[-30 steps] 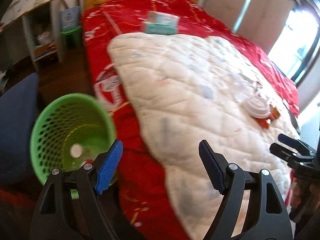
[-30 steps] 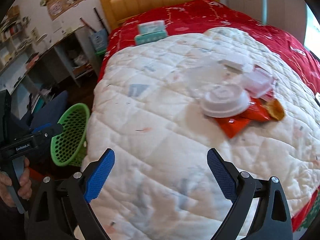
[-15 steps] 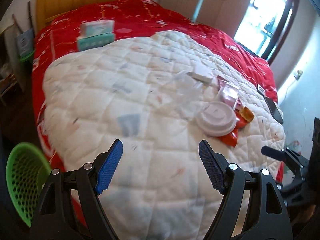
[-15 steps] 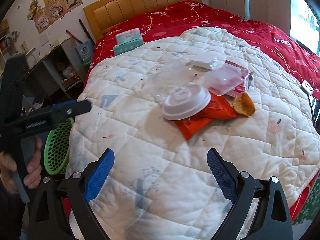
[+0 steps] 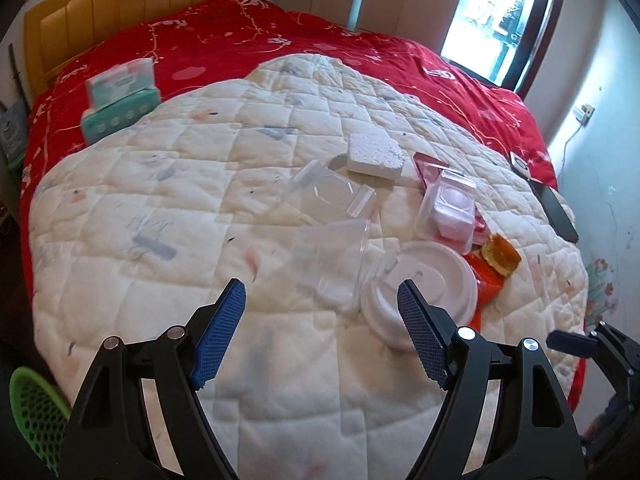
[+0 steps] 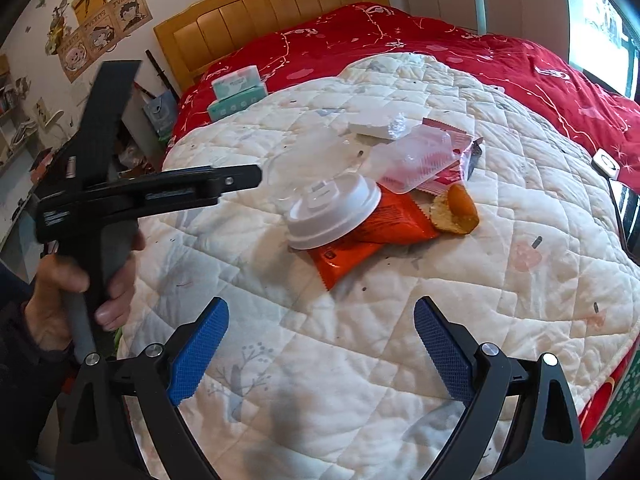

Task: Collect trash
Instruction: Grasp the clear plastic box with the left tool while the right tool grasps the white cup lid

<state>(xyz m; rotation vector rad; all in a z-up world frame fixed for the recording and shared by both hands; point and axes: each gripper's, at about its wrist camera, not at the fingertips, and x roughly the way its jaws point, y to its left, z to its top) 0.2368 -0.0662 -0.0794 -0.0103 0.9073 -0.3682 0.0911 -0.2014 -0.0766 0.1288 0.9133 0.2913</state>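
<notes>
A: Both your claws, left [image 5: 322,330] and right [image 6: 320,346], gape wide, empty. The trash sits just ahead: white lid [image 5: 420,292], clear tub [image 5: 332,258].

B: Pinch that flimsy tub carelessly and it may crumple or slip out.

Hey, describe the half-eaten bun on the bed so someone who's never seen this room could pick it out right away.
Start at the white quilted blanket spread over the red bedcover, and find the trash pile in its middle. At the pile's window-side edge, beside the orange foil snack wrapper under the round white plastic cup lid, lies the golden-brown bitten bread bun. It is the only food there; everything around it is packaging.
</notes>
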